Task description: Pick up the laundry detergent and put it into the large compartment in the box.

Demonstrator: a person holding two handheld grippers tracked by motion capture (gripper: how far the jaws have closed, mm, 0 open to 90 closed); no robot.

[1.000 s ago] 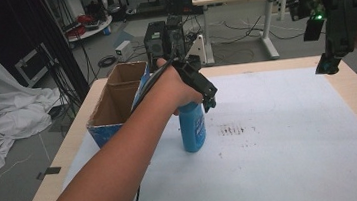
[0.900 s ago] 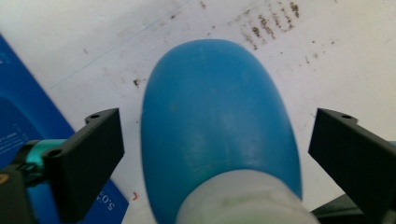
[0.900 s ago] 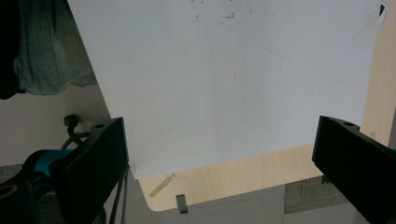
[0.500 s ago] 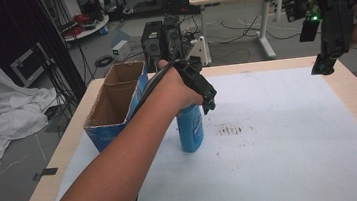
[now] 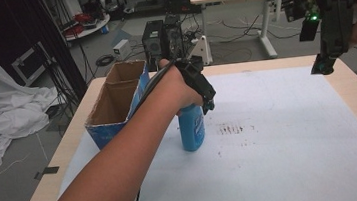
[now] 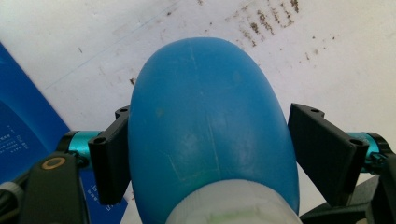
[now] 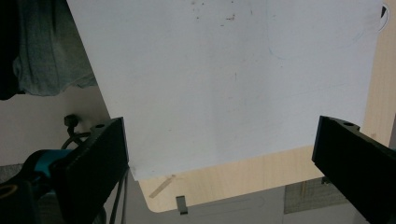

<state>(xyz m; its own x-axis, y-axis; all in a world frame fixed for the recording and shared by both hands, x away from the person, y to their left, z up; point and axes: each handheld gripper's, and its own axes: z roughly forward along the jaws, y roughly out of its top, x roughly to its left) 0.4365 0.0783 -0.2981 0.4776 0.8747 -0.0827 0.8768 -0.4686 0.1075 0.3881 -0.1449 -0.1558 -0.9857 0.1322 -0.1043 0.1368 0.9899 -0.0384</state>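
The blue bottle [image 5: 192,131] stands upright at centre-left of the high view, on the white sheet [image 5: 290,134] just right of the cardboard box [image 5: 116,99]. Its smooth, rounded plastic shoulder looks slippery and probably light, so a hold lower on the flatter body seems safer. The left gripper [image 6: 205,149] straddles it from above; its jaws have just been closing, one touching, the other apart. The right gripper [image 5: 325,67] hangs open at upper right.
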